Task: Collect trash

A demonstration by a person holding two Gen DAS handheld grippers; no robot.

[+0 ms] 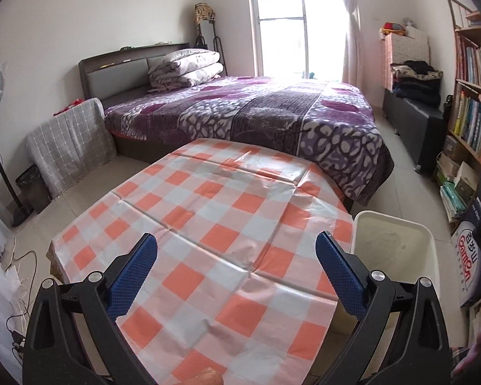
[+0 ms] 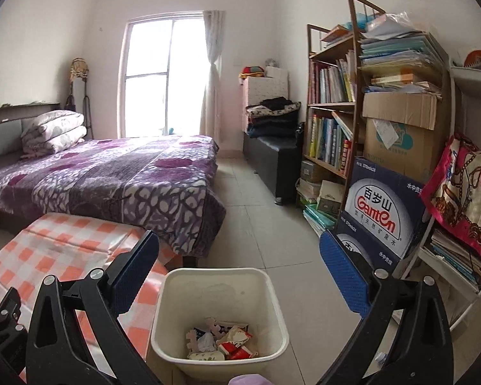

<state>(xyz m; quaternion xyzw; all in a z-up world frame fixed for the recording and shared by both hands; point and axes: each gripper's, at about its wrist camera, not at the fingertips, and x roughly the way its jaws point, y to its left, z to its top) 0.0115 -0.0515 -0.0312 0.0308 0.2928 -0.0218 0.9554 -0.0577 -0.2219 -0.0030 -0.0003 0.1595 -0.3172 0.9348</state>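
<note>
Both your grippers, left (image 1: 236, 268) and right (image 2: 239, 268), have fingers released and empty; check the surface (image 1: 208, 211) beside the bin (image 2: 274, 292) for remaining wrappers.

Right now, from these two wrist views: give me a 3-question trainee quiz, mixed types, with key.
1. True or false: the right gripper holds a wrapper.
2. Multiple choice: where is the trash now? A) on the checked tablecloth B) in the bin C) on the bed
3. Fill in: seen from the left wrist, the bin stands past the tablecloth's ____ edge.

Key:
1. False. Its jaws stand wide open with nothing between them; the left gripper is the same.
2. B. Wrappers and crumpled scraps lie at the bottom of the bin.
3. Right.
</note>
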